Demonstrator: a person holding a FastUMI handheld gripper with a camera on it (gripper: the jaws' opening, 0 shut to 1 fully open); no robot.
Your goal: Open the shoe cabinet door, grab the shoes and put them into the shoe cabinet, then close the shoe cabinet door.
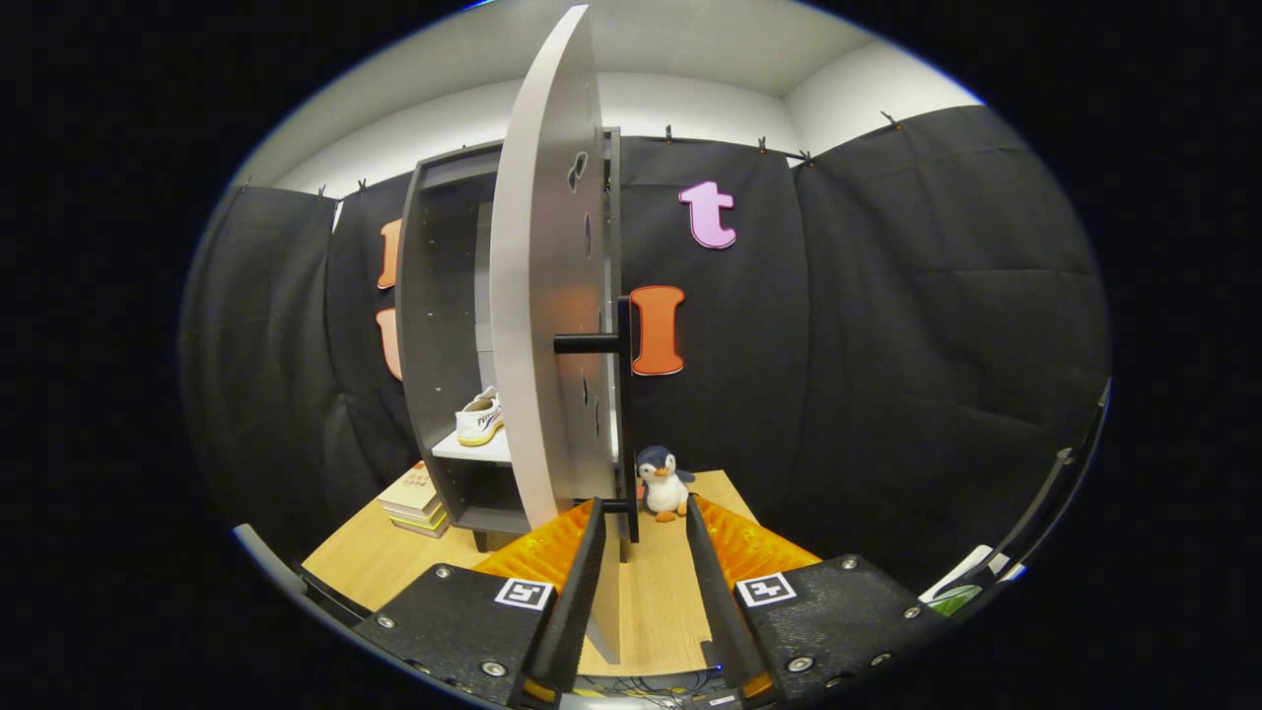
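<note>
The grey shoe cabinet (pixel 434 296) stands on the wooden table, its door (pixel 542 296) swung out edge-on toward me. A white shoe (pixel 480 419) with a yellowish sole rests on the white shelf (pixel 483 452) inside. The door's black vertical handle (pixel 625 414) runs down to my fingertips. My gripper (pixel 643 503) is open; the lower end of the handle and the door's bottom edge sit between the fingers, closer to the left one. Neither finger visibly presses on them.
A small plush penguin (pixel 663 483) stands just beyond the fingertips, right of the door. A stack of books (pixel 416 501) lies left of the cabinet's base. The wooden tabletop (pixel 375 557) runs under the cabinet, with black cloth walls behind.
</note>
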